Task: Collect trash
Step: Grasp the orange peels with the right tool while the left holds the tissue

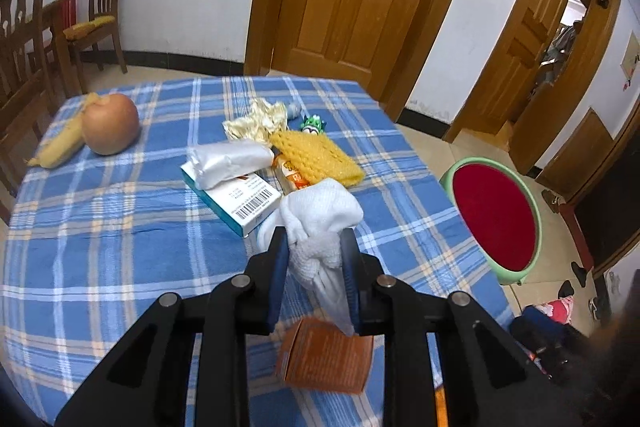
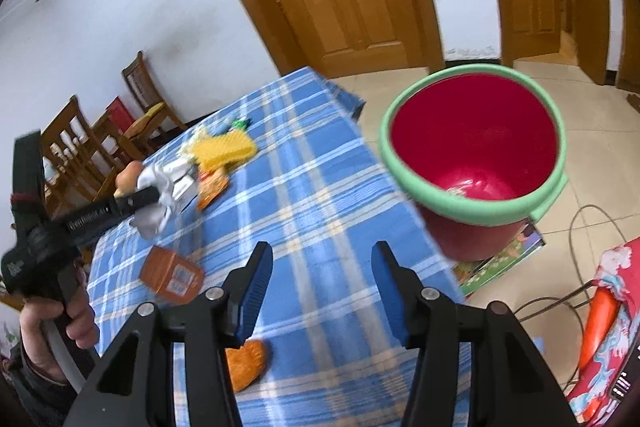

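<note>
left gripper [image 1: 314,251] pinching crumpled white tissue [image 1: 320,223] just above blue plaid tablecloth [image 1: 120,227], right gripper [image 2: 322,263] spread and empty, red bin with green rim [image 2: 472,143] beside table edge, orange packet [image 2: 172,273] lying on cloth

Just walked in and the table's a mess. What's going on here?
A person is clearing trash off the checked tablecloth with two handheld grippers. The left gripper is shut on a crumpled white tissue and holds it above the table. The right gripper is open and empty, near the red bin with a green rim. Wrappers and a small box still lie there.
</note>
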The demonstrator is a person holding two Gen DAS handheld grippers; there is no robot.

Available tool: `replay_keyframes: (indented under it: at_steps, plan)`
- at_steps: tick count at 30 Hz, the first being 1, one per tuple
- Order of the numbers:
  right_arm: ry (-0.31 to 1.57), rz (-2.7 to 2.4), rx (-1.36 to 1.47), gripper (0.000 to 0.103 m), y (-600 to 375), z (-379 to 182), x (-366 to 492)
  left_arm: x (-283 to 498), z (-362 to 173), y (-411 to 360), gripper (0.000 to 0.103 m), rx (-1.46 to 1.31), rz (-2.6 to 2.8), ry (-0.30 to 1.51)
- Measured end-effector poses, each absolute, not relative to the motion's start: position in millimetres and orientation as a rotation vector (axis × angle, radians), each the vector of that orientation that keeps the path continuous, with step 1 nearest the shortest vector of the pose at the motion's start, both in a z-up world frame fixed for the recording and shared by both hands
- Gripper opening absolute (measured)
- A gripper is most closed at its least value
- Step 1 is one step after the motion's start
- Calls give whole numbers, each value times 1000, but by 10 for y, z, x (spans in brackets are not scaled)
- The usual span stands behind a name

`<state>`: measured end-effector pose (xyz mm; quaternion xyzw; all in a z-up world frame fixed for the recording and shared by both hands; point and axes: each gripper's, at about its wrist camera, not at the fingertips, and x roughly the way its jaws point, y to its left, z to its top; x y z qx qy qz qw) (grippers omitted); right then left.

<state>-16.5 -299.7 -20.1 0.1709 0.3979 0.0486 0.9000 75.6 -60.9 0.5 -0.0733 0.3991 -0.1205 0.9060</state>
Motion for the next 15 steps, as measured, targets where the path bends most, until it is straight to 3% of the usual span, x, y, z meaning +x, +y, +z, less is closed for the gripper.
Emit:
replay_keyframes:
  at_steps: [15]
  plan:
    - [918,177,340,56,-2571,-398,-387,111,174,-235,26,-137,-192,778]
